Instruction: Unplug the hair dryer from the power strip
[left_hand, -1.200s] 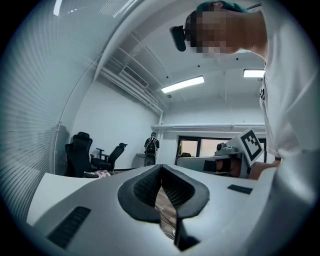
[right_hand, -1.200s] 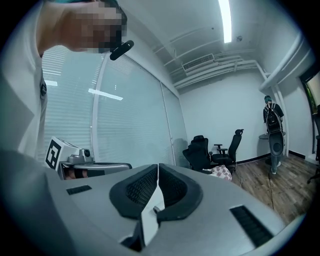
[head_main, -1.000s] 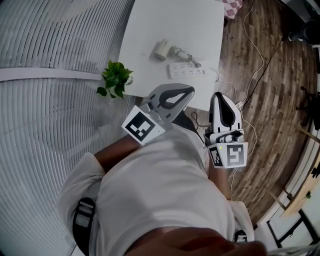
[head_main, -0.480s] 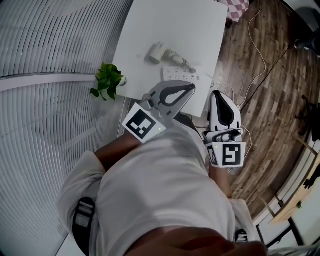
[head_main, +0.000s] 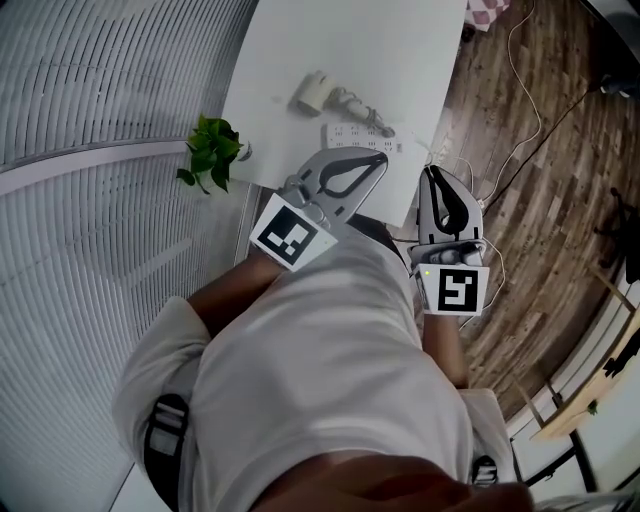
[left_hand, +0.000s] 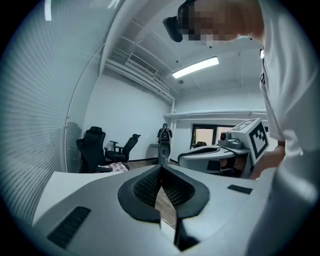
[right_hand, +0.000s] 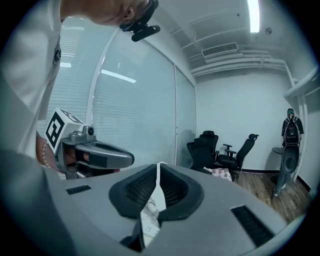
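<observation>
A white hair dryer (head_main: 322, 96) lies on the white table (head_main: 380, 50), its cord end towards the white power strip (head_main: 358, 137) just in front of it. My left gripper (head_main: 383, 158) hovers over the table's near edge, close to the strip, jaws shut and empty. My right gripper (head_main: 428, 171) is beside it, off the table's near right corner, also shut with nothing held. In the left gripper view the left gripper (left_hand: 161, 168) has its tips touching. In the right gripper view the right gripper (right_hand: 158, 165) is closed, with the power strip (right_hand: 149, 221) showing below the pads.
A small potted plant (head_main: 208, 150) stands at the table's near left corner. White cables (head_main: 520, 120) trail over the wooden floor to the right. Black office chairs (left_hand: 96, 148) stand at the room's far side. Ribbed blinds (head_main: 90, 200) fill the left.
Both grippers have moved forward and down towards the table's near edge. The power strip and hair dryer now lie closer to the left gripper's tips.
</observation>
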